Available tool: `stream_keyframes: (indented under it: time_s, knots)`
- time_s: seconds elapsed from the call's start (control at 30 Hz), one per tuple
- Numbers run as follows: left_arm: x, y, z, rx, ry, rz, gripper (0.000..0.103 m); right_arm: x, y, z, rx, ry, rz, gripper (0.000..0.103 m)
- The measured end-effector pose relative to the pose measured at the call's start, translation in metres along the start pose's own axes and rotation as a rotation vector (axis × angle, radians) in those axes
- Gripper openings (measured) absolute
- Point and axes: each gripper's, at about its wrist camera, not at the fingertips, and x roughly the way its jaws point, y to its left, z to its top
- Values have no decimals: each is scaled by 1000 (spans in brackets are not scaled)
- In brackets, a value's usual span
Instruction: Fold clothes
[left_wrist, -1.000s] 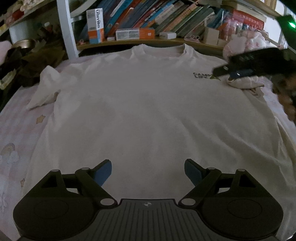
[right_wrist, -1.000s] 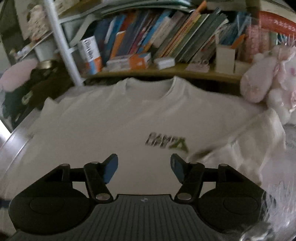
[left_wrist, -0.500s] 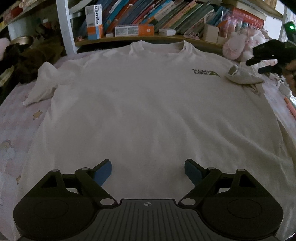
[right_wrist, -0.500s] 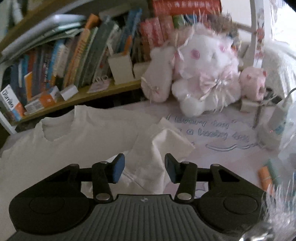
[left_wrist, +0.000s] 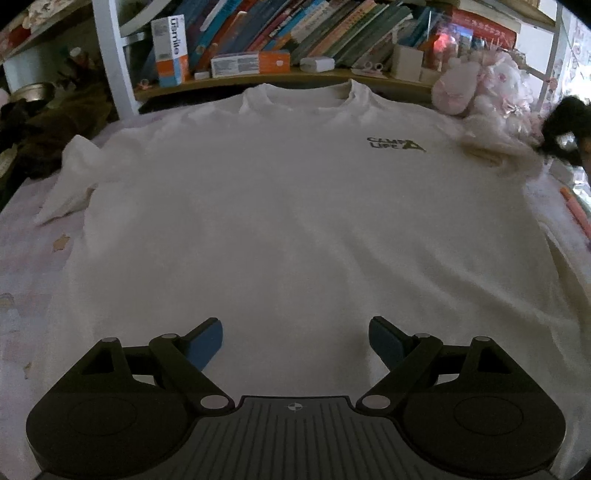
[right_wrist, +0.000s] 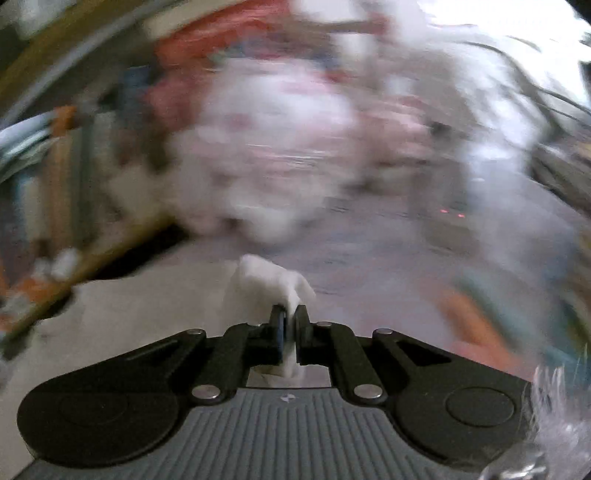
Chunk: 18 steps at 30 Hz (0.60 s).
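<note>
Left wrist camera looks toward 12 o'clock over the white cotton T-shirt (left_wrist: 295, 206); right wrist camera, blurred, sits close on its sleeve (right_wrist: 269, 284).

Open room lies above the flat t-shirt (left_wrist: 295, 221); the bookshelf (left_wrist: 280, 74) and plush toys (left_wrist: 480, 88) block its far edge.

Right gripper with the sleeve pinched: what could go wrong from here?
1. The right gripper is shut on a small bunch of sleeve; the thin pinch may slip out mid-fold.
2. The right wrist view is heavily motion-blurred, suggesting a fast swing that could drag the T-shirt askew.
3. The left gripper is open above the hem, so nothing anchors the shirt.
</note>
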Motion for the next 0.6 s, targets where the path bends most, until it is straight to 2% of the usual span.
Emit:
stream_keyframes:
  time_s: [0.1,0.2,0.33,0.43,0.5,0.6]
  knots:
    - [2,-5,2,10,-1,-9,89,-6,-22,-8,-41,40,-21,31]
    - [3,-10,4,21,-2,-18,89,-17,-31,-10,-115,25,12,41]
    - [3,-16,5,35,2,-21,89,-32,-11,-4,-284,-25,172,47]
    - [1,-18,6,41,-2,-18,89,-31,20,-2,-457,-11,290,51]
    - [-1,-19,6,42,-5,-11,89,-22,42,-3,-551,18,322,52]
    - [-4,-19,4,35,-8,4,89,-2,66,-4,-623,80,345,52]
